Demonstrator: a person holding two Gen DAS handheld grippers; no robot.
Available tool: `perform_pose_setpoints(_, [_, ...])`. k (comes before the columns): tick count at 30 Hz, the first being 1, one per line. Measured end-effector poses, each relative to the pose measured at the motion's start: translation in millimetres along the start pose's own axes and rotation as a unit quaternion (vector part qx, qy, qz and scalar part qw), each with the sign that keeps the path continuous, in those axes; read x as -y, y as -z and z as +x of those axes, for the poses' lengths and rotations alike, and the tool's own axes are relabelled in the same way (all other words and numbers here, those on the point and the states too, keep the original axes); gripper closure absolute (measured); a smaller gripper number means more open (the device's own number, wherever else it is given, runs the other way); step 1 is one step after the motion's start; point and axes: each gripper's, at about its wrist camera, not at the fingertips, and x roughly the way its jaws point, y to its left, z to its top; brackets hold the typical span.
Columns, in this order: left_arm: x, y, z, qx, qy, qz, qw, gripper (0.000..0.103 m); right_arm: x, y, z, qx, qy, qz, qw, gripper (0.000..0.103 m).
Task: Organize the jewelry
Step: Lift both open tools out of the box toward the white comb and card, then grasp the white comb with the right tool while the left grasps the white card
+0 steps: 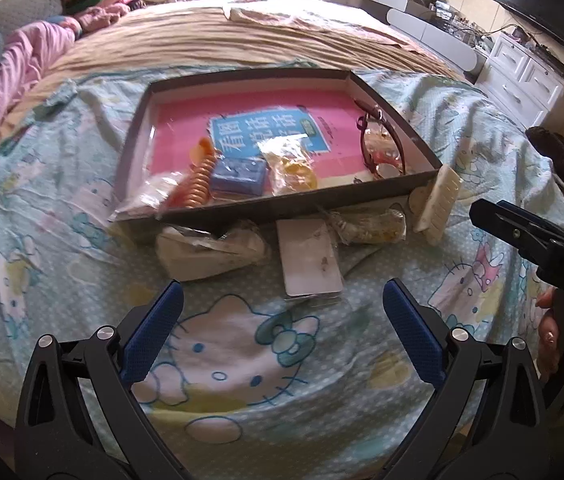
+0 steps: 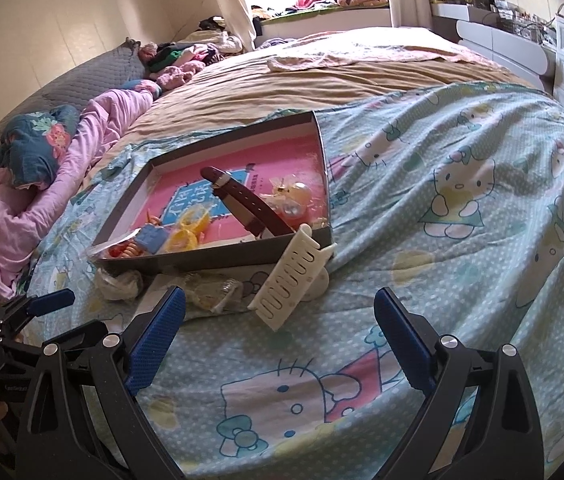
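A shallow dark box (image 1: 282, 204) (image 2: 218, 256) with a pink floor lies on the bed. Inside are an orange coil bracelet (image 1: 198, 184), a blue card (image 1: 238, 176), a bagged yellow piece (image 1: 292, 170) and a maroon watch (image 1: 382, 148) (image 2: 248, 200). In front of the box lie a white card with earrings (image 1: 310, 256), two bagged pieces (image 1: 210, 250) (image 1: 374, 226) and a white comb (image 1: 438, 204) (image 2: 290, 280). My left gripper (image 1: 282, 320) hangs open just short of the card. My right gripper (image 2: 278, 324) is open near the comb, holding nothing.
A light blue cartoon-cat sheet (image 2: 462, 208) covers the near bed, with a tan blanket (image 1: 242, 40) behind. Pink bedding (image 2: 94, 140) lies left. White drawers (image 1: 522, 76) stand right. The right gripper's finger (image 1: 522, 236) and a hand (image 1: 550, 332) show in the left wrist view.
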Motion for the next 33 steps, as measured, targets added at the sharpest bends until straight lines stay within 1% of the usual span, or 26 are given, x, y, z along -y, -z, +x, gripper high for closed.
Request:
perform_pose_setpoints(10, [4.8,-1.0,21.8,-0.018,0.020,-0.006,0.9996,0.010,5.7,-0.8,15.9,-0.013,0.007,0.011,1.000,0.009])
perform_pose_setpoints(13, [9.0,-0.1,28.7,-0.026,0.025,-0.002,0.9994,0.014,9.3,-0.3,21.1,-0.018,0.008,0.023,1.000,0.009])
perform_pose_setpoints(17, [11.7,0.3,34.2,-0.031,0.030,0.004,0.9991,0.014,14.1,-2.2,30.3,-0.026,0.001,0.044,0.999,0.010])
perform_pose_setpoints(19, [10.3,-0.4,35.8,-0.032,0.031,0.001,0.9990,0.016,16.4,-3.3,36.7,-0.034,-0.008,0.054,0.998,0.014])
perform_pose_setpoints(20, [9.6,-0.7,36.9,-0.033,0.032,0.000,0.9989,0.018,17.5,-3.8,40.4,-0.037,-0.013,0.060,0.997,0.015])
perform_pose_setpoints(24, [6.9,-2.7,40.3,-0.036,0.034,-0.004,0.9988,0.023,17.8,-6.3,51.0,-0.048,-0.021,0.068,0.996,0.027])
perform_pose_setpoints(27, [7.2,-4.2,42.9,-0.038,0.036,-0.004,0.9986,0.029,20.0,-10.0,60.0,-0.053,-0.023,0.079,0.995,0.032])
perform_pose_setpoints(29, [8.6,-4.9,45.4,-0.040,0.037,-0.002,0.9985,0.030,23.0,-11.3,63.2,-0.052,-0.023,0.090,0.994,0.036])
perform_pose_setpoints(31, [9.8,-5.1,47.0,-0.041,0.037,-0.001,0.9985,0.030,25.3,-11.8,65.2,-0.050,-0.023,0.095,0.994,0.046])
perform_pose_setpoints(32, [10.8,-5.2,48.3,-0.042,0.035,0.001,0.9985,0.030,26.4,-11.7,65.6,-0.049,-0.024,0.097,0.994,0.054])
perform_pose_setpoints(33, [11.8,-5.3,49.4,-0.042,0.035,0.002,0.9985,0.030,28.0,-11.5,66.1,-0.049,-0.026,0.099,0.993,0.057])
